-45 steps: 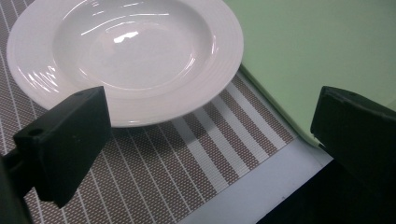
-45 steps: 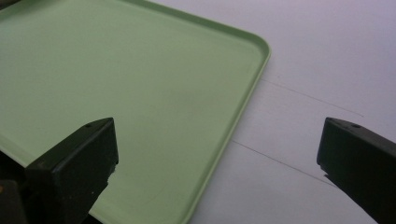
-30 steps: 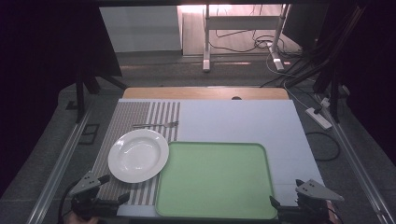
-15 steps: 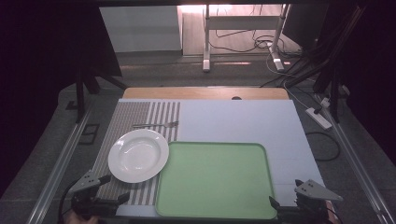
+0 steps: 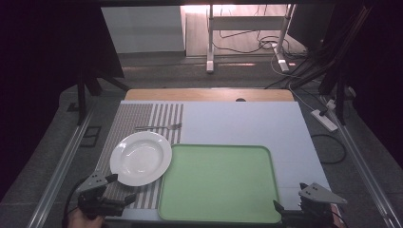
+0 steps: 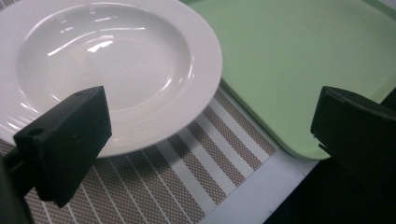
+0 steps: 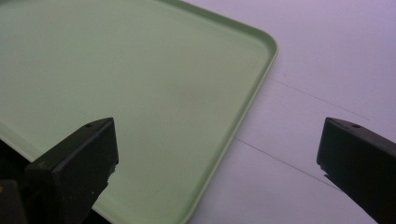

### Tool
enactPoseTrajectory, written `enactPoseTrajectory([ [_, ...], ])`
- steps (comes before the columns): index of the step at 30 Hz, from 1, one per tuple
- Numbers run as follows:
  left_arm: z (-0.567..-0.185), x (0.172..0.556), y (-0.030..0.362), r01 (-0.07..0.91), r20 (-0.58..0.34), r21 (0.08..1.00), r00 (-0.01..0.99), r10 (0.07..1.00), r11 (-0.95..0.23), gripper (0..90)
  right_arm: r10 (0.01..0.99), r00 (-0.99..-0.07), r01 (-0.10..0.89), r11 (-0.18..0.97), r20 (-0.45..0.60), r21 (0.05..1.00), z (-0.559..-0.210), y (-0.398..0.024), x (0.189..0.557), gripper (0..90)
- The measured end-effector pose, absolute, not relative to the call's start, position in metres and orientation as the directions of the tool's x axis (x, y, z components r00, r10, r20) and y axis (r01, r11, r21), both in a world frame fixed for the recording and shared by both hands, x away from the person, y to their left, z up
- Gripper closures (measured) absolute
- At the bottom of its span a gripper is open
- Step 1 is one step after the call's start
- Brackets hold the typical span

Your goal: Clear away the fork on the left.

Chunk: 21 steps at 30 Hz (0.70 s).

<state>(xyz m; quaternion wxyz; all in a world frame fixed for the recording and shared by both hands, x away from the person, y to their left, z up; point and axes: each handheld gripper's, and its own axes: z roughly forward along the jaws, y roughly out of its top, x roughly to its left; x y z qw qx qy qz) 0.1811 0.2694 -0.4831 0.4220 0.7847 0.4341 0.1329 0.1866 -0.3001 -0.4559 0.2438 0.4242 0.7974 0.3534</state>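
white plate [image 5: 140, 158] seen on striped placemat [image 5: 142, 118], rim just over left edge of green tray [image 5: 219, 183] | fork [image 5: 158, 127] lying on placemat beyond plate | left gripper [image 5: 116, 192] held at near-left corner, jaws spread wide, nothing held | right gripper [image 5: 285, 211] held at tray's near-right corner, jaws spread wide, nothing held
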Motion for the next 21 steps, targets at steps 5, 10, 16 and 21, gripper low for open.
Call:
enactPoseTrajectory([
  [5,-0.483,0.189,0.27,0.579,-0.167,0.773,0.579,0.798,-0.259,0.0,0.847,-0.523,0.504,0.394,-0.091,0.769,-0.456,-0.3,0.187,0.0],
  [10,-0.487,0.2,0.27,0.566,-0.149,0.781,0.58,0.801,-0.264,0.0,0.846,-0.524,0.505,0.399,-0.095,0.765,-0.456,-0.299,0.187,0.0],
  [16,-0.49,0.208,0.267,0.577,-0.136,0.761,0.59,0.796,-0.297,0.0,0.842,-0.531,0.507,0.404,-0.094,0.761,-0.456,-0.299,0.187,0.0],
  [21,-0.49,0.215,0.266,0.579,-0.148,0.761,0.593,0.791,-0.291,0.0,0.841,-0.533,0.506,0.407,-0.096,0.76,-0.457,-0.298,0.187,0.0],
])
